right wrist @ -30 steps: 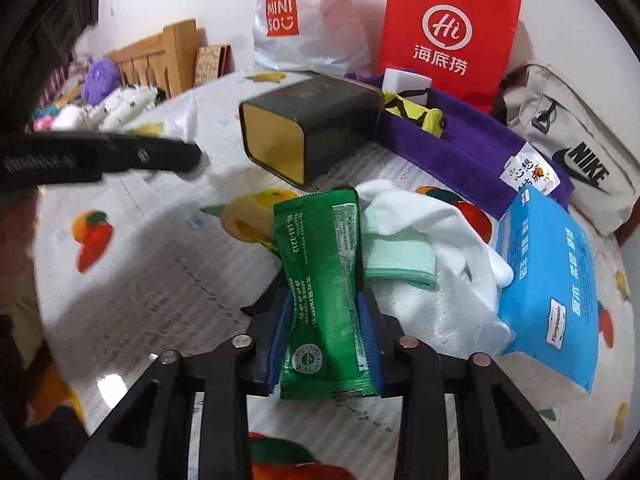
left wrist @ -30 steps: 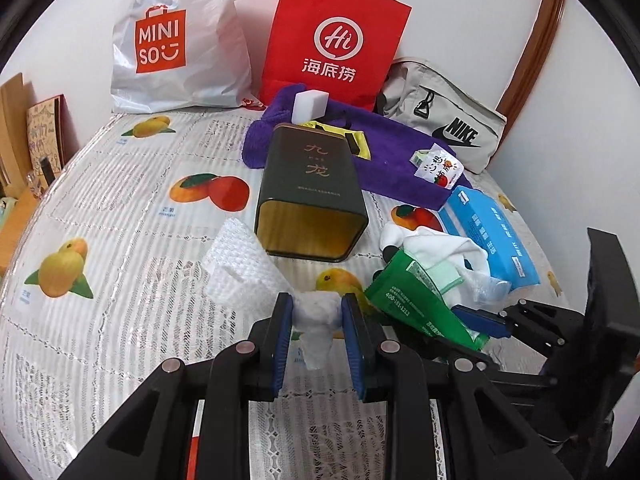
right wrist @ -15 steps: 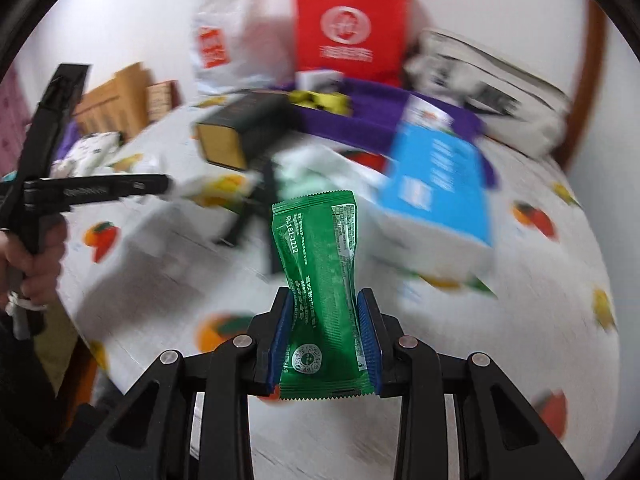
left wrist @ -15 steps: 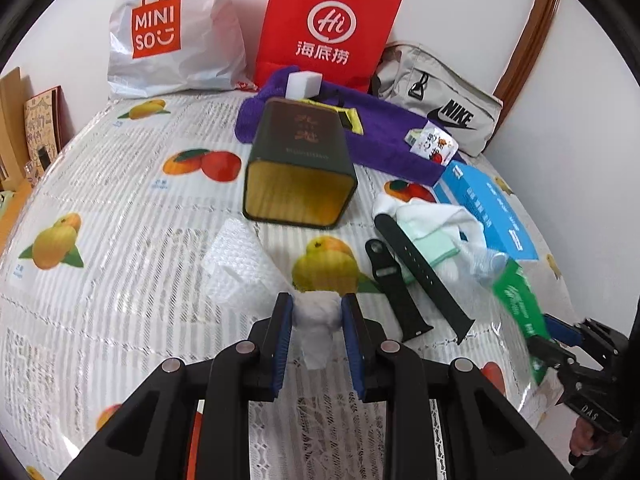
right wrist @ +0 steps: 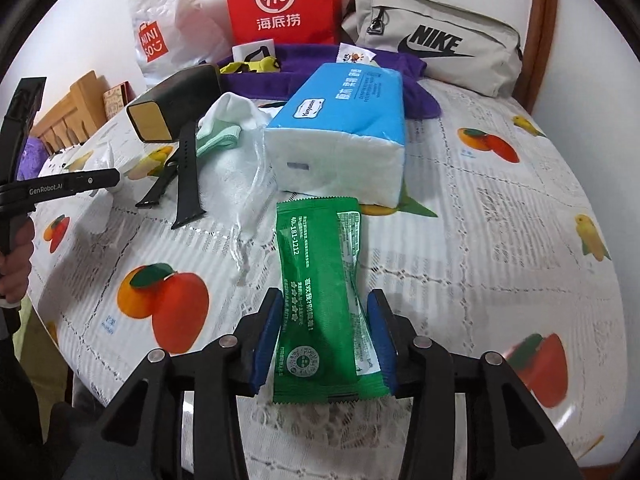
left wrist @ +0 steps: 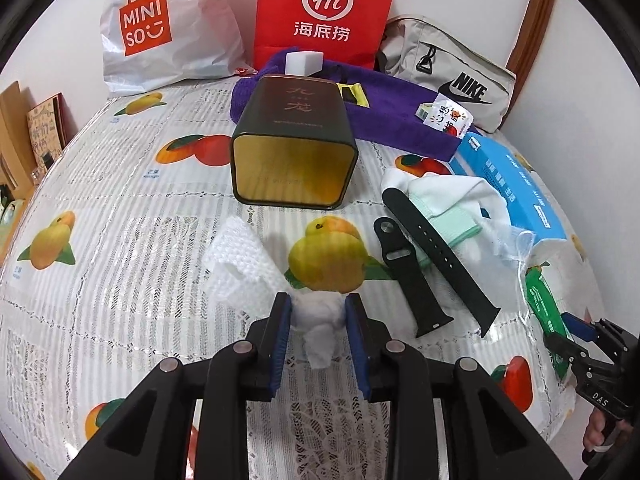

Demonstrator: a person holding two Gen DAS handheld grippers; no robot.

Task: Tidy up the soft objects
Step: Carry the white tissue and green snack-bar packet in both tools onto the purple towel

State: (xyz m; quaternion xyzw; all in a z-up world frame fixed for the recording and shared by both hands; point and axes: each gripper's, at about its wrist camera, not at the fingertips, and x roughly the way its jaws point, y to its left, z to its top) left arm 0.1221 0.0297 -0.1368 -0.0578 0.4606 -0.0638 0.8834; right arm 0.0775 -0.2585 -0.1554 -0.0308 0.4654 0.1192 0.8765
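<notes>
- While the left gripper (left wrist: 319, 310) is pinching a small white wad of cotton (left wrist: 318, 322) between its blue pads, it is hanging over the near middle of the table (left wrist: 120, 200), probably because this soft piece is waiting to go into a container.
- A white foam net (left wrist: 240, 260) is lying just beside the wad, toward the left; I cannot tell whether the two are joined.
- The dark tin (left wrist: 294, 140) is lying on its side with its open gold mouth facing the gripper, which is, I judge, making it the likely place for soft things.
- The right gripper (right wrist: 326, 334) is pressing its pads on a green packet (right wrist: 324, 300), and the packet is hanging over the near right part of the table, in front of the blue pack of tissues (right wrist: 340, 128).
- The right wrist view is showing what the left one is not: the printed face of the packet, the white front end of the tissue pack, and a crumpled clear plastic bag (right wrist: 252, 200) beside it.
- The left wrist view is showing the mouth of the tin straight on, and two black watch straps (left wrist: 424, 264) lying between the tin and the white cloth (left wrist: 460, 196).
- At the far edge a purple towel (left wrist: 400, 116), a red bag (left wrist: 324, 12) and a white shopping bag (left wrist: 160, 28) are standing well apart from both grippers.
</notes>
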